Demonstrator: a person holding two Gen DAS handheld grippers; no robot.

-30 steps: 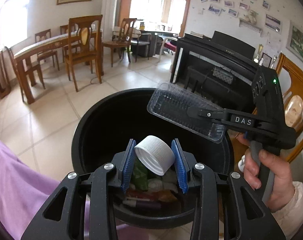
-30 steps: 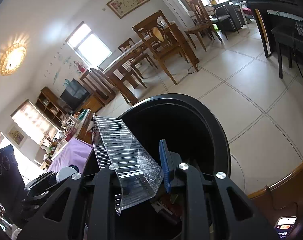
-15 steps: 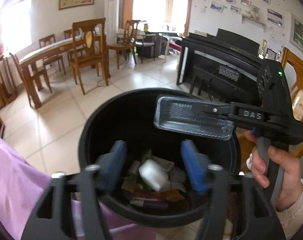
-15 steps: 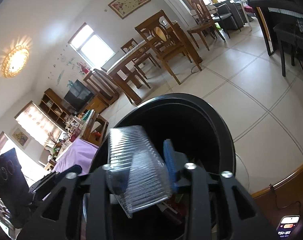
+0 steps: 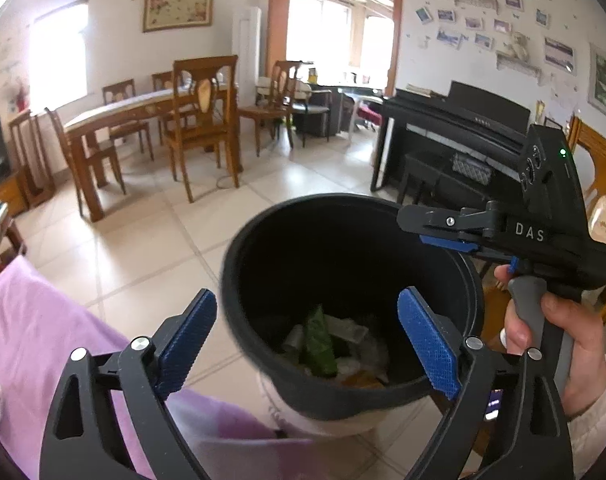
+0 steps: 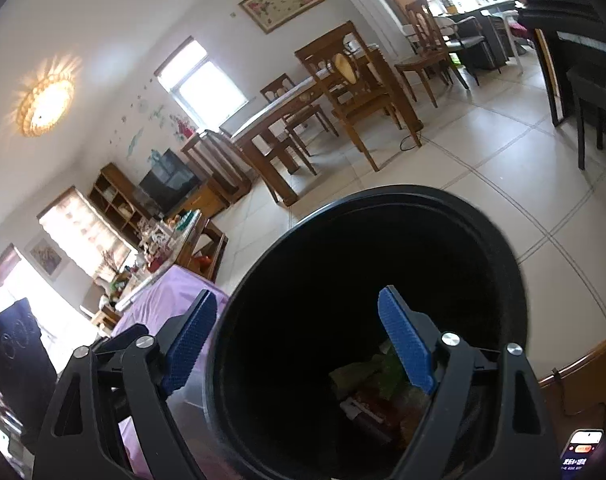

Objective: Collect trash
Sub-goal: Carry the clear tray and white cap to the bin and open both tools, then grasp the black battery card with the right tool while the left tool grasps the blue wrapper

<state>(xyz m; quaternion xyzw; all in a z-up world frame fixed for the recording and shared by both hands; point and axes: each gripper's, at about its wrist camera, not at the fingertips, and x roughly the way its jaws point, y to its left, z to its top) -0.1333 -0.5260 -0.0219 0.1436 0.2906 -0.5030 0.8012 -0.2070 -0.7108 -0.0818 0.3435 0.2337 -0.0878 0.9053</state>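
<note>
The trash (image 5: 327,344) lies at the bottom of the black bin (image 5: 263,240) on the tiled floor (image 5: 143,248), below my fingers. My left gripper (image 5: 307,336) and right gripper (image 6: 299,344) are both opening wide, nothing between them.

My bin (image 5: 263,280) was matt black plastic, holding crumpled wrappers (image 5: 323,344) of glossy film. My left gripper (image 5: 307,340) wore blue knurled pads (image 5: 427,344) on matt black plastic. Lilac cloth (image 5: 31,328) lay beside glossy floor tiles (image 5: 143,248).
</note>
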